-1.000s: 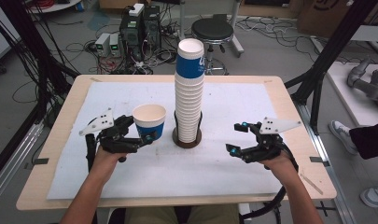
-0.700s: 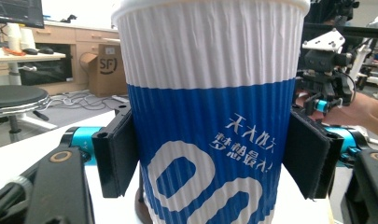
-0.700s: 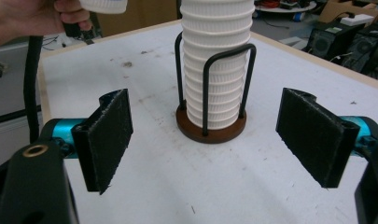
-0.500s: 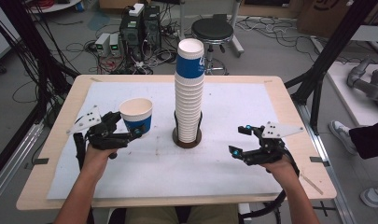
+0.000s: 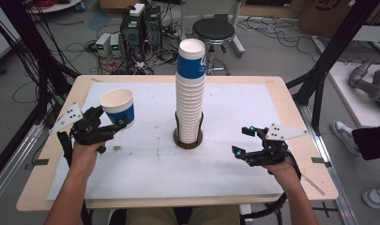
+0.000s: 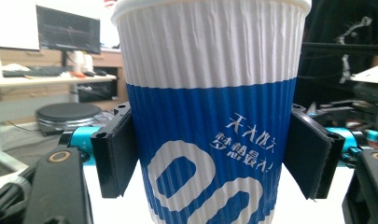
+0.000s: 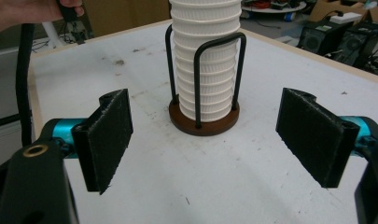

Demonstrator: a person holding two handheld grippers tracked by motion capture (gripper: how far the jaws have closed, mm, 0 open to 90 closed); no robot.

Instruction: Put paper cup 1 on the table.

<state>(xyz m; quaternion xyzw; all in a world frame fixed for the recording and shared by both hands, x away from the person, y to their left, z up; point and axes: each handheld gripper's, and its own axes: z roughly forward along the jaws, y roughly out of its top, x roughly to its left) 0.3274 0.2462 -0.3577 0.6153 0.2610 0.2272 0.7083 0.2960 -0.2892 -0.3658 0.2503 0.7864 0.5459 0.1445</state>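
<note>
While my left gripper clasps the blue-and-white paper cup by its blue band, its jaws have just been opening a little with the cup between them, pads against its sides. The cup is upright above the white mat, left of the cup stack in its wire holder at the middle. My right gripper hovers near the right side, jaws spread wide on nothing, facing the holder.
</note>
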